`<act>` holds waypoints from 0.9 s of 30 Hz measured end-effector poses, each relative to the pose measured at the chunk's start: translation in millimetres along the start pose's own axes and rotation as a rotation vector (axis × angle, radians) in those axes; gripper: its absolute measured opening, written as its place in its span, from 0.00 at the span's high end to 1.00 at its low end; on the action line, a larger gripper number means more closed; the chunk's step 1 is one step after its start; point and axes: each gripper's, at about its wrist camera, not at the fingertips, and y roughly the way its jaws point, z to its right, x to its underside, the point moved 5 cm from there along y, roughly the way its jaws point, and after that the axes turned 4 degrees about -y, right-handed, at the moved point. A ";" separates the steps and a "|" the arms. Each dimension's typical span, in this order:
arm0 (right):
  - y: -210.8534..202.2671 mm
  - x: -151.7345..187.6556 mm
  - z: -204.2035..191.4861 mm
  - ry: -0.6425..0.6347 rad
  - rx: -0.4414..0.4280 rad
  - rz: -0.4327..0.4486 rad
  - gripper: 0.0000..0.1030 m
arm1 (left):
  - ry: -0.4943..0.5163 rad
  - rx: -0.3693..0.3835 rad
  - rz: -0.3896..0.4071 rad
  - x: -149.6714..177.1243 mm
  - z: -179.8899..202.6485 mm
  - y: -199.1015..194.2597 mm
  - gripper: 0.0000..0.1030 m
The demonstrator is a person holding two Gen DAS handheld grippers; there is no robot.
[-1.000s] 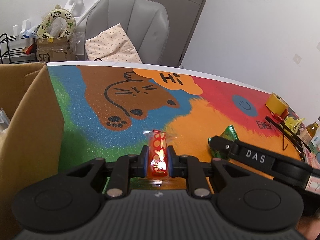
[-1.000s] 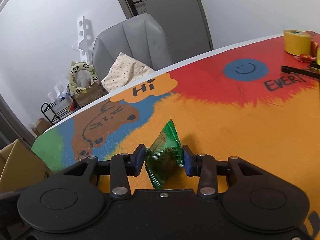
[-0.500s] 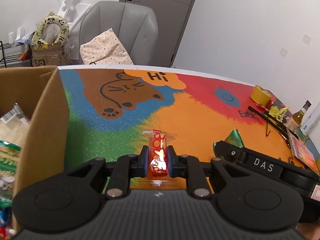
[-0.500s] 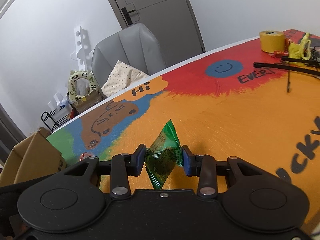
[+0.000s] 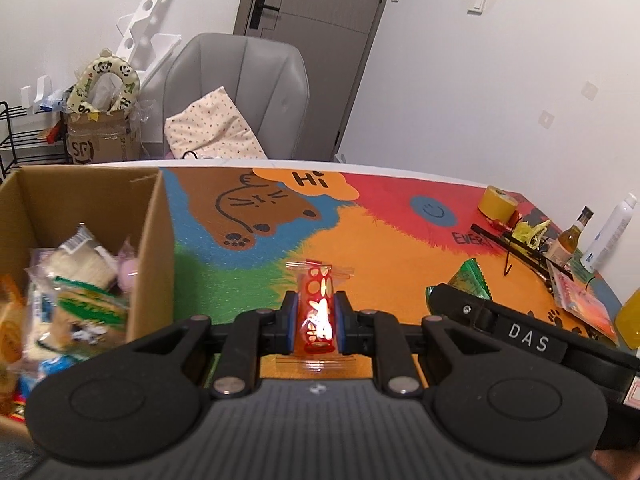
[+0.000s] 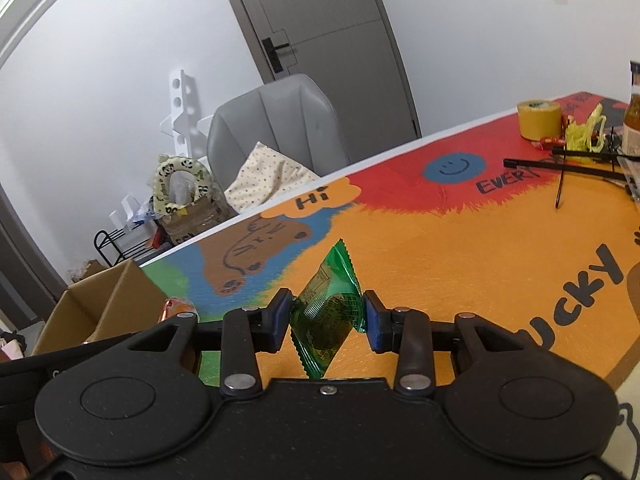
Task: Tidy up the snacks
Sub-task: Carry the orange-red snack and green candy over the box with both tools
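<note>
Both sets of jaws are pinched tight on a snack: the left gripper (image 5: 316,322) clamps a small red candy packet (image 5: 318,304) with orange dots across its middle, its clear crimped ends sticking out front and back, and the right gripper (image 6: 325,320) squeezes a green foil snack packet (image 6: 328,316) held on edge, one corner pointing up. Both packets hang above the table mat (image 5: 380,248), clear of its surface

Taking the cardboard box (image 5: 150,240) as the landmark: the red packet sits just right of the box's near wall, and the green packet (image 5: 468,280) is further right of it, well apart from the box. Inside the box lie wrapped snacks (image 5: 84,280), piled loosely against that wall

The step in hand looks like carrying each packet over the box and dropping it in. To do it well, the left gripper should go first, lifting enough for the crimped end to pass the box rim, then releasing over a low spot in the pile so the candy does not bounce out. The right gripper should wait, keeping off the left tool's body

Far right of the box stand a yellow tape roll (image 5: 498,208), bottles (image 5: 572,236) and clutter; beyond the box is a grey chair (image 5: 240,92)
</note>
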 end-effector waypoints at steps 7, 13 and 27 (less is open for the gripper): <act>-24.4 1.7 -19.1 -0.025 -0.024 0.020 0.65 | -0.025 -0.013 0.042 -0.8 -12.3 -33.5 0.83; -40.0 1.2 -43.3 -0.056 -0.058 0.036 0.65 | -0.041 -0.020 0.078 -2.9 -26.2 -60.9 0.90; -54.2 13.3 -70.4 -0.094 -0.078 0.036 0.65 | -0.034 -0.024 0.033 18.9 -52.9 -82.8 0.91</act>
